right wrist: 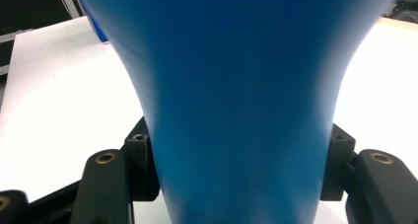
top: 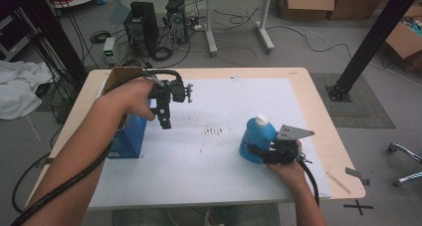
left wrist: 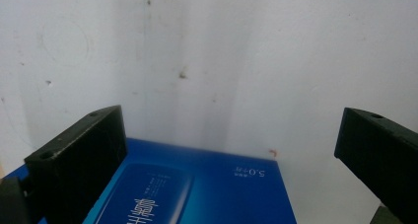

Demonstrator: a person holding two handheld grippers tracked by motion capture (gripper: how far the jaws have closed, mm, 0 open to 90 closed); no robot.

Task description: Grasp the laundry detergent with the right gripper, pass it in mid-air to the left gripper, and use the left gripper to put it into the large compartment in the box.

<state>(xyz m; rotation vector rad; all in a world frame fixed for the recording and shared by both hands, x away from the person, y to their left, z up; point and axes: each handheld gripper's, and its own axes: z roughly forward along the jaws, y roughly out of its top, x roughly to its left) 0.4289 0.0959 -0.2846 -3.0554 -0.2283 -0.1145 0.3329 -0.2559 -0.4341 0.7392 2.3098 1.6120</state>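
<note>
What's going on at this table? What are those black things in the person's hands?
A person holds a black two-jaw gripper in each hand over a white-topped table. The right gripper has its jaws closed on the lower body of a blue bottle with a white cap, standing at the right. The left gripper hangs with jaws wide open, holding nothing, just above a blue box at the table's left.

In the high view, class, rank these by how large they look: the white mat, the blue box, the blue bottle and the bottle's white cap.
1. White mat
2. Blue box, though the left arm hides part of it
3. Blue bottle, close to the box
4. White cap
</note>
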